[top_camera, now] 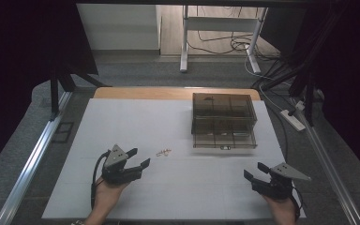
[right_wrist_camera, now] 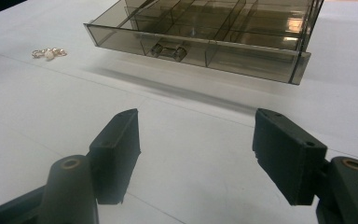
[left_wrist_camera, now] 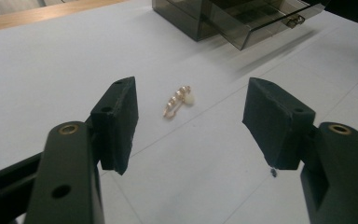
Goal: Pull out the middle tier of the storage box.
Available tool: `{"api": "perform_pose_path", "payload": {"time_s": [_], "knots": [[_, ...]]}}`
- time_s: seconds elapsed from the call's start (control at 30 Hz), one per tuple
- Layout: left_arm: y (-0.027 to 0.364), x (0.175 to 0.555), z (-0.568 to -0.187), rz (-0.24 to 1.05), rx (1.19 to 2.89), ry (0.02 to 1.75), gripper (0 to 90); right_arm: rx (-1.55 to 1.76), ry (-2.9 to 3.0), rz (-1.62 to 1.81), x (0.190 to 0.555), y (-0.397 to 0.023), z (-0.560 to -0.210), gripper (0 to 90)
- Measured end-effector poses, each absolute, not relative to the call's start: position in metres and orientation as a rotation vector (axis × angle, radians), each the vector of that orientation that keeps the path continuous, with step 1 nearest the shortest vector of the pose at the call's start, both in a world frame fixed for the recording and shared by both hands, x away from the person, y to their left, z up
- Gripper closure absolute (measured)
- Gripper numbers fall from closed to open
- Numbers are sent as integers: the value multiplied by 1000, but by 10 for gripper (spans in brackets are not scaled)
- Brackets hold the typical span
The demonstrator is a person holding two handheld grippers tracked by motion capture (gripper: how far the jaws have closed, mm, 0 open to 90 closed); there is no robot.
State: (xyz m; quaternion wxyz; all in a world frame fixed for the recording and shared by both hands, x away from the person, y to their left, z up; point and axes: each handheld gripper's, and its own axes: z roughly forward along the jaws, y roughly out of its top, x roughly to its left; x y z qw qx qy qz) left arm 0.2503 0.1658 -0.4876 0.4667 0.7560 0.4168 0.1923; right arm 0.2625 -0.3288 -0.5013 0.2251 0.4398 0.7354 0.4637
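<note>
While both hands sit low at the near edge of the white worktop [top_camera: 178, 187], the left claw [top_camera: 136, 161] stands wide open and holds nothing, its two black pads framing a small gold-and-pearl trinket [left_wrist_camera: 178, 101] that lies flat on the sheet a little way ahead, clear of both pads. Over on the other side the right claw [top_camera: 257, 172] is spread wide and empty too, aimed toward the smoky clear organiser box [top_camera: 224, 121] farther back, whose lower drawer [right_wrist_camera: 200, 44] is pulled out, dividers and small metal handle showing. The trinket sits well apart from that drawer, off to its left. Now the risks, as I read them: that piece is thin and lies flush on a smooth surface, so pads closing too high would slip over it, and pads dragging along the sheet could flick it away or skate it sideways. It looks like a linked string of beads, so a pinch at one end may let the rest dangle and snag on the drawer's front wall. And the box looks light; a nudge could shove it back.
</note>
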Motion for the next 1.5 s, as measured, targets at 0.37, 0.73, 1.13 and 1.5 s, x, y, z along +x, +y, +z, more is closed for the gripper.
{"api": "perform_pose_path", "payload": {"time_s": [0.37, 0.73, 1.13, 1.5], "knots": [[186, 237, -497, 484, 1833, 1054, 347, 1197, 1998, 1306, 255, -329, -502, 313], [212, 217, -509, 521, 1768, 1105, 339, 1195, 1981, 1327, 249, -329, -503, 309], [234, 200, -520, 550, 1735, 1157, 322, 1203, 1960, 1326, 244, -330, -506, 303], [246, 188, -525, 575, 1681, 1199, 326, 1200, 1957, 1308, 243, -327, -508, 303]]}}
